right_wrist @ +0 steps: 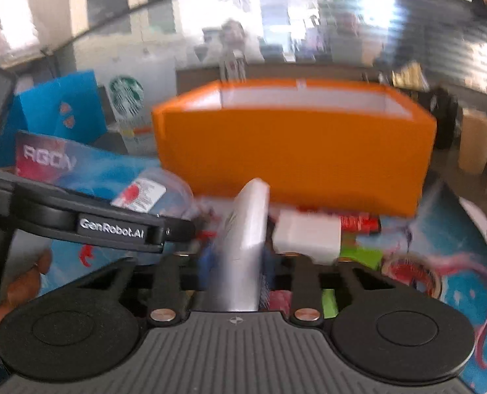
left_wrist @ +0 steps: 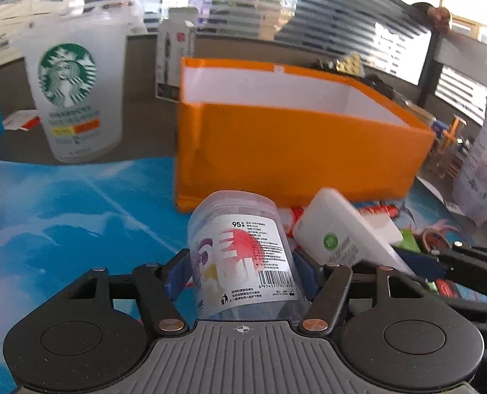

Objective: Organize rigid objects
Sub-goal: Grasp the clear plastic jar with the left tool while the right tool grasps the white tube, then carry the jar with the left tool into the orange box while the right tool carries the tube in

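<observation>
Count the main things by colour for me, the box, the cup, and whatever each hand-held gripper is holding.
Orange: 1, the open box
White: 2, the Starbucks cup and the flat white device in the right hand-held gripper
Clear: 1, the labelled plastic jar in the left hand-held gripper
Total: 4

Motion blur smears the right wrist view; the orange box point(right_wrist: 296, 154) hides its own floor.
</observation>
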`<state>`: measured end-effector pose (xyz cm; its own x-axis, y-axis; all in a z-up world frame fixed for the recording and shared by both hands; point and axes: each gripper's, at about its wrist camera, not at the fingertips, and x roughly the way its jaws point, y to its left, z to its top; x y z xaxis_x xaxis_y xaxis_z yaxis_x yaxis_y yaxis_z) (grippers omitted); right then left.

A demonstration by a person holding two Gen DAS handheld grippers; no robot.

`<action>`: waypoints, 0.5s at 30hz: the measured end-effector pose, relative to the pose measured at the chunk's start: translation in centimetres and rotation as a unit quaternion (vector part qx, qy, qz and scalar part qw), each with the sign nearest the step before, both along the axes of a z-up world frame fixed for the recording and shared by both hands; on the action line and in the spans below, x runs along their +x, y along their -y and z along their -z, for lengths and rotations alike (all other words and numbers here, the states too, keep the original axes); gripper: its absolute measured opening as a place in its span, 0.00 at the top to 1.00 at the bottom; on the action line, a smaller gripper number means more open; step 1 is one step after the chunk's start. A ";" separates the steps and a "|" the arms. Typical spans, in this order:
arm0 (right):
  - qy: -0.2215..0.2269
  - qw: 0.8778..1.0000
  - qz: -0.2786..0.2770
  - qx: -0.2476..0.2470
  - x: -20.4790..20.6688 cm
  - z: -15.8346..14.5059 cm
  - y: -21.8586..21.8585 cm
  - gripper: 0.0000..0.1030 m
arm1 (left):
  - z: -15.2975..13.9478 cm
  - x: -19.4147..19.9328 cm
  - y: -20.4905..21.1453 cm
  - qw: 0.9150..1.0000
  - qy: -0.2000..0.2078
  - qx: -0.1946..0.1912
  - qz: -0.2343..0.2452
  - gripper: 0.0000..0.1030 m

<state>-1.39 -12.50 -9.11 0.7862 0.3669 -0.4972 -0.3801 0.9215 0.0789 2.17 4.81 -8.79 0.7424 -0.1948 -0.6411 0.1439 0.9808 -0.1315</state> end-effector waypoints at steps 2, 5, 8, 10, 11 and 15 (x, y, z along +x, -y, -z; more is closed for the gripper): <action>0.009 1.000 -0.004 -0.022 0.1 -0.1 -0.7 0.80 | -0.1 -0.1 -0.5 1.000 -0.001 0.000 -0.008 0.37; -0.001 1.000 -0.014 -0.024 0.4 0.0 -1.2 0.83 | 0.1 -0.1 -0.8 1.000 -0.007 0.006 -0.010 0.37; -0.004 0.999 -0.015 -0.035 0.5 0.4 -1.5 0.83 | 0.5 -0.3 -1.0 1.000 -0.014 0.003 -0.008 0.37; -0.014 0.999 -0.015 -0.035 0.8 0.8 -1.6 0.83 | 0.6 -0.4 -1.0 1.000 -0.013 0.004 -0.006 0.37; -0.018 0.999 -0.016 -0.035 1.1 1.0 -1.6 0.83 | 0.6 -0.5 -1.2 1.000 -0.012 0.005 -0.008 0.37; -0.035 0.999 -0.014 -0.001 1.3 0.8 -1.0 0.84 | 0.1 -0.7 -1.8 1.000 -0.004 0.003 -0.014 0.37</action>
<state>-0.05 -11.51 -9.90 0.7386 0.3871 -0.5520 -0.3997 0.9107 0.1039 1.43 6.58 -8.89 0.7429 -0.1705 -0.6473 0.1151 0.9852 -0.1274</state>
